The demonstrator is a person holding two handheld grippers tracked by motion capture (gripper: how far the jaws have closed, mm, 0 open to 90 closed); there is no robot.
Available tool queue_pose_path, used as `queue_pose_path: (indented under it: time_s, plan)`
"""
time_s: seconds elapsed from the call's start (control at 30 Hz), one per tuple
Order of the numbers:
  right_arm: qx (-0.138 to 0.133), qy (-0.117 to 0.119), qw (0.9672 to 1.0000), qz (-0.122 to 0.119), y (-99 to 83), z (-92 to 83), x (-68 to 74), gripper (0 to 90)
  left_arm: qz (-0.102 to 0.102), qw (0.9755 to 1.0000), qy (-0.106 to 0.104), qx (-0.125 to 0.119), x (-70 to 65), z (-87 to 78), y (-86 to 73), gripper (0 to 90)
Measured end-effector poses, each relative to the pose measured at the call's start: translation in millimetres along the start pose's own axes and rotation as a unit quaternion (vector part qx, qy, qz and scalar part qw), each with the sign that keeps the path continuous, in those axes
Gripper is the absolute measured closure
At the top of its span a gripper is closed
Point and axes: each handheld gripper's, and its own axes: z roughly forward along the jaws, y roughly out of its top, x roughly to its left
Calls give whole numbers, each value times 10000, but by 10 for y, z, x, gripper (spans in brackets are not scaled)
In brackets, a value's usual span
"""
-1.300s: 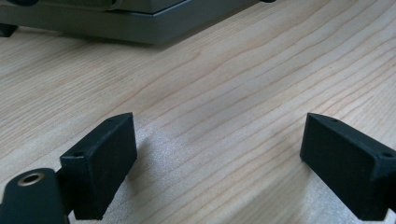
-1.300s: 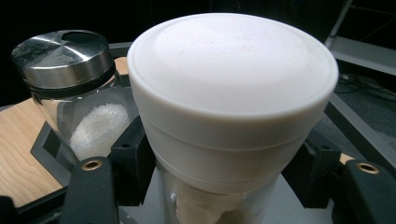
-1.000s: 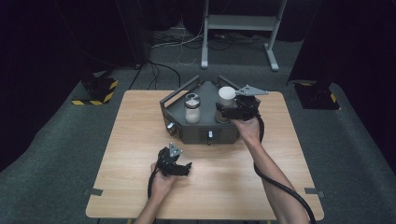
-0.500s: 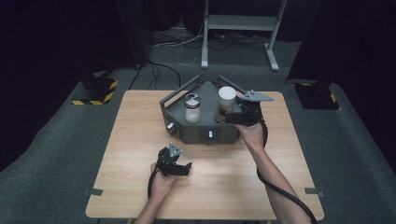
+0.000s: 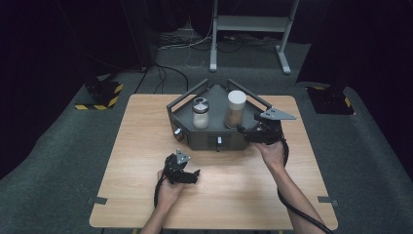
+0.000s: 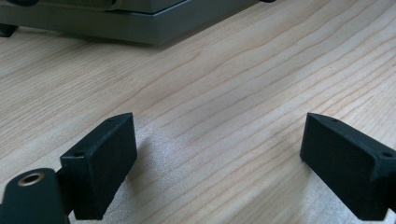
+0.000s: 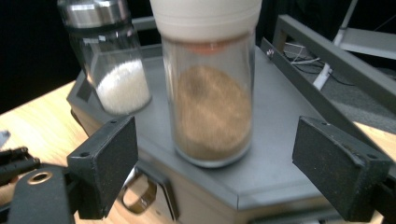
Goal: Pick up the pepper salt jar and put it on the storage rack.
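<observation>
High view: the right gripper (image 5: 248, 132), jaws just opened wide around nothing, has let go of the brown jar (image 5: 235, 108) on the tray's (image 5: 204, 138) right side, probably retreating next; the left gripper (image 5: 191, 176) idles open.

A light wooden table (image 5: 229, 195) stands on grey carpet. A grey angular tray (image 5: 214, 139) sits directly on it, toward twelve o'clock from the table's centre. The left gripper (image 5: 191, 174) rests on the wood at about seven o'clock, well apart from the tray's front wall
</observation>
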Motion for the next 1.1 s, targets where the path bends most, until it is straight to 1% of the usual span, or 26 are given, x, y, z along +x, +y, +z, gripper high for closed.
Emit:
queue_pose_path:
  time_s: [0.07,0.17,0.2,0.23,0.27,0.33,0.43,0.5,0.7,0.87,0.9,1.1]
  plan:
    - [17,-8,10000,13,-17,-8,-1,139,-21,10000,1,-24,-3,3,-7,107]
    - [111,-66,9998,176,-113,-51,-11,147,-14,10000,0,-19,-2,3,-5,107]
    - [125,-84,9997,186,-130,-61,-7,148,6,10000,-1,2,1,0,1,107]
    - [130,-97,9996,211,-164,-79,-4,149,-31,10000,1,-35,-4,5,-10,107]
    - [140,-111,9996,231,-182,-89,0,151,-7,10000,0,-8,-1,1,-2,107]
    - [184,-120,9994,270,-238,-113,-2,152,-36,10000,1,-38,-5,5,-11,107]
    - [264,-167,9992,261,-275,-128,15,153,-33,10000,1,-35,-5,5,-10,107]
    - [358,-214,9989,210,-327,-148,36,154,-20,10000,1,-26,-3,3,-7,107]
    - [510,-272,9982,161,-447,-189,73,156,-39,10000,2,-39,-6,6,-11,107]
    - [702,-338,9967,236,-576,-200,73,157,-39,10000,1,-41,-6,6,-12,107]
    - [702,-338,9967,236,-576,-200,73,157,-38,10000,2,-38,-6,5,-11,107]
    - [899,-469,9945,270,-747,-200,83,159,-40,10000,1,-39,-6,6,-11,107]
